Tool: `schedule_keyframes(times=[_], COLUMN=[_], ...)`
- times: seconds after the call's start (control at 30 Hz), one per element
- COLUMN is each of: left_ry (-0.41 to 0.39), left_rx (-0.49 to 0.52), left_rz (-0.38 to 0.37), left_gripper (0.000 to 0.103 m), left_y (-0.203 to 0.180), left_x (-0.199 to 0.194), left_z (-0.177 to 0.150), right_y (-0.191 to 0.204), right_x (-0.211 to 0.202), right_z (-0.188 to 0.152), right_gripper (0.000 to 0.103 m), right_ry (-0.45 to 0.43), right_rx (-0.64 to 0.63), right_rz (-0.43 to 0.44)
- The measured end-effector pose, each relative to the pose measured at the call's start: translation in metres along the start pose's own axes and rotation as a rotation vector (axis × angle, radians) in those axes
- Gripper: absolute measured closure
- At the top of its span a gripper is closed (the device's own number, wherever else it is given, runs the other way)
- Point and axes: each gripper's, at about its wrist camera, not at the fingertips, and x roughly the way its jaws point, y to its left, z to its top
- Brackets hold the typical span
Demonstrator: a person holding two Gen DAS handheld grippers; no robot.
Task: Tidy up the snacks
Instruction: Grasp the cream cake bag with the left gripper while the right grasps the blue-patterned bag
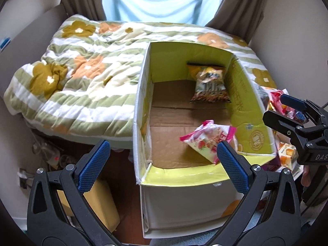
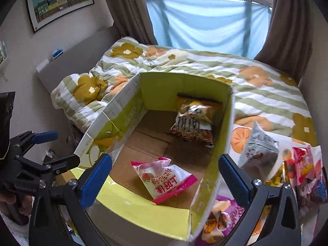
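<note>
Pointing steeply down over the near edge of the cardboard box (image 2: pixel 215 143), the right gripper (image 2: pixel 165 179) has its blue-padded jaws spread wide with nothing between the pads — the pink-and-white snack packet (image 2: pixel 164 181) lies below them on the box floor, released. The right jaw hangs outside the box's right wall, the left jaw over the near-left corner.

Left gripper (image 1: pixel 164 162): also tilted downward, jaws wide apart and empty, straddling the box's near-left corner as seen from its own camera. In the right wrist view it shows at the left edge, a hand (image 2: pixel 16 205) wrapped round its grip.

Box: open top, yellow-green inner walls, brown cardboard floor, standing at the edge of a bed covered by a green-striped floral quilt (image 1: pixel 82 71).
- Far right corner: a yellow-and-brown snack bag (image 1: pixel 209 84), leaning against the back wall.
- Near right: the pink-and-white packet with a strawberry print, lying flat, well apart from the first bag.
- Rest of the floor bare.

Outside the box, just beside its right wall on the quilt — a loose pile of snacks (image 2: pixel 303 168): a grey-white pouch (image 2: pixel 260 149) standing up, red and pink packets, a purple packet (image 2: pixel 225 215) nearest the camera.
</note>
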Motion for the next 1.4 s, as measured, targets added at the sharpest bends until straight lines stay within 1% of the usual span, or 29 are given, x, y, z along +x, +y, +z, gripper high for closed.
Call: schedule_keyframes(times=[0.1,0.2,0.27,0.4,0.5,0.6,0.63,0.77,0.87,0.93,1.03,1.07,1.13,1.2,1.27,1.4], left_ry=[0.0,-0.008,-0.012,-0.028,-0.04,-0.052,-0.054,-0.062,-0.061,-0.055,-0.022,-0.007,0.016,0.044,0.087,0.181], left_rx=[0.011,0.036,0.057,0.112,0.14,0.186,0.2,0.239,0.259,0.274,0.317,0.337,0.374,0.42,0.462,0.539], left_rz=[-0.016,-0.056,-0.077,-0.12,-0.152,-0.185,-0.193,-0.227,-0.251,-0.27,-0.312,-0.315,-0.31,-0.305,-0.305,-0.287], left_gripper=[0.0,0.0,0.0,0.0,0.0,0.0,0.0,0.0,0.0,0.0,0.0,0.0,0.0,0.0,0.0,0.0], left_y=[-0.005,-0.013,-0.022,-0.047,-0.069,-0.102,-0.112,-0.161,-0.203,-0.23,-0.275,-0.294,-0.319,-0.345,-0.367,-0.391], left_x=[-0.005,-0.009,-0.01,-0.015,-0.021,-0.027,-0.028,-0.033,-0.033,-0.03,-0.021,-0.015,-0.007,0.003,0.017,0.047], left_z=[0.003,0.004,0.004,0.005,0.004,0.002,0.001,-0.005,-0.009,-0.011,-0.016,-0.019,-0.025,-0.034,-0.042,-0.055], right_y=[-0.002,-0.007,-0.013,-0.028,-0.047,-0.068,-0.073,-0.112,-0.142,-0.167,-0.195,-0.209,-0.226,-0.242,-0.255,-0.281], right_x=[-0.015,-0.029,-0.04,-0.065,-0.086,-0.112,-0.117,-0.148,-0.165,-0.176,-0.188,-0.192,-0.195,-0.197,-0.195,-0.179], right_z=[-0.002,-0.004,-0.006,-0.013,-0.021,-0.033,-0.036,-0.057,-0.075,-0.089,-0.109,-0.119,-0.133,-0.147,-0.159,-0.187], right_gripper=[0.0,0.0,0.0,0.0,0.0,0.0,0.0,0.0,0.0,0.0,0.0,0.0,0.0,0.0,0.0,0.0], right_ry=[-0.016,-0.03,-0.042,-0.058,-0.068,-0.103,-0.107,-0.122,-0.117,-0.103,-0.09,-0.077,-0.052,-0.033,-0.013,0.059], right_rx=[0.022,0.063,0.097,0.145,0.194,0.235,0.243,0.281,0.295,0.304,0.316,0.316,0.317,0.324,0.329,0.35], right_rz=[-0.022,-0.019,-0.033,-0.1,-0.141,-0.182,-0.194,-0.251,-0.268,-0.263,-0.235,-0.231,-0.224,-0.199,-0.178,-0.135])
